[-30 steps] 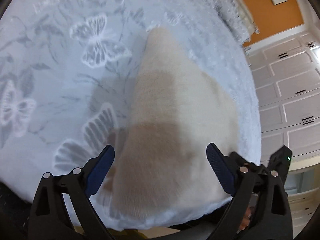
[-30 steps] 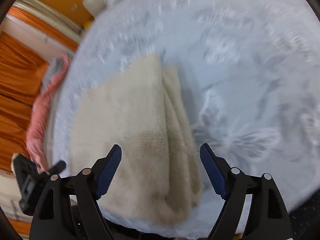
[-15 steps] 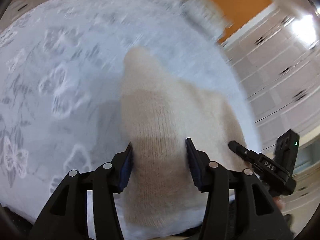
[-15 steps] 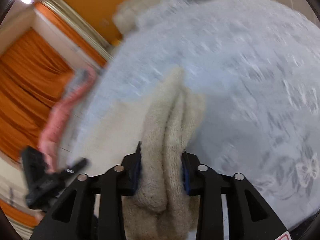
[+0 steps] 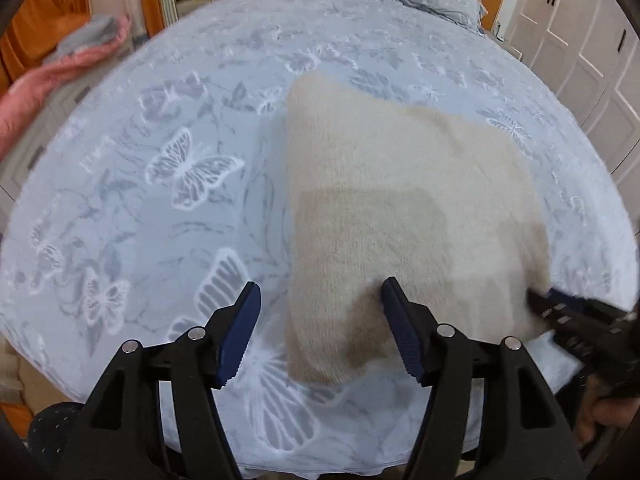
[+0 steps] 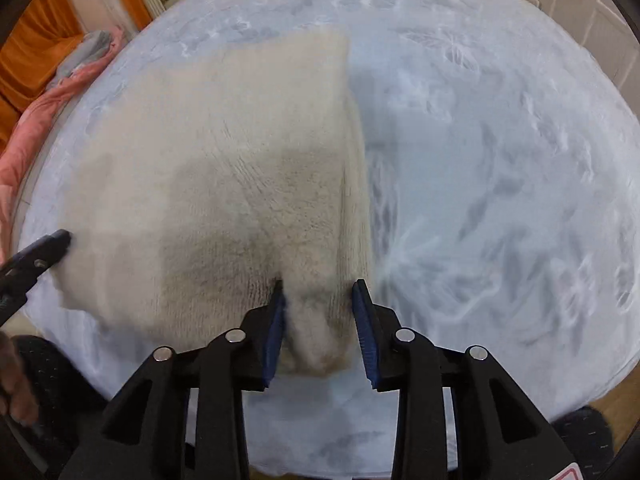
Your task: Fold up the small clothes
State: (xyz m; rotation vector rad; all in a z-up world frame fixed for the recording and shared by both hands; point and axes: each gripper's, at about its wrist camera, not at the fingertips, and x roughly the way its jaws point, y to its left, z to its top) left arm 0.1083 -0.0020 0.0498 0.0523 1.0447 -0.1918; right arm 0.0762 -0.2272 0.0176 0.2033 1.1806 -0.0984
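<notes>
cream sweater [image 5: 400, 208] folded flat on butterfly bedspread [image 5: 160, 200], near its front edge | left gripper [image 5: 320, 332] wide, straddling sweater's left edge | right gripper [image 6: 320, 328] pinching sweater's thick right edge | bare bedspread beyond sweater

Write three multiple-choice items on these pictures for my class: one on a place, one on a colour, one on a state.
1. Where does the cream knitted garment lie?
A on the floor
B on the butterfly bedspread
C in a drawer

2. What colour are the pads of the left gripper?
A red
B green
C blue

3. How do the jaws of the left gripper stand?
A open
B shut on the garment
C shut on nothing

Answers:
1 B, the butterfly print surrounds the garment.
2 C, both pads show dark blue.
3 A, a wide gap separates them.
</notes>
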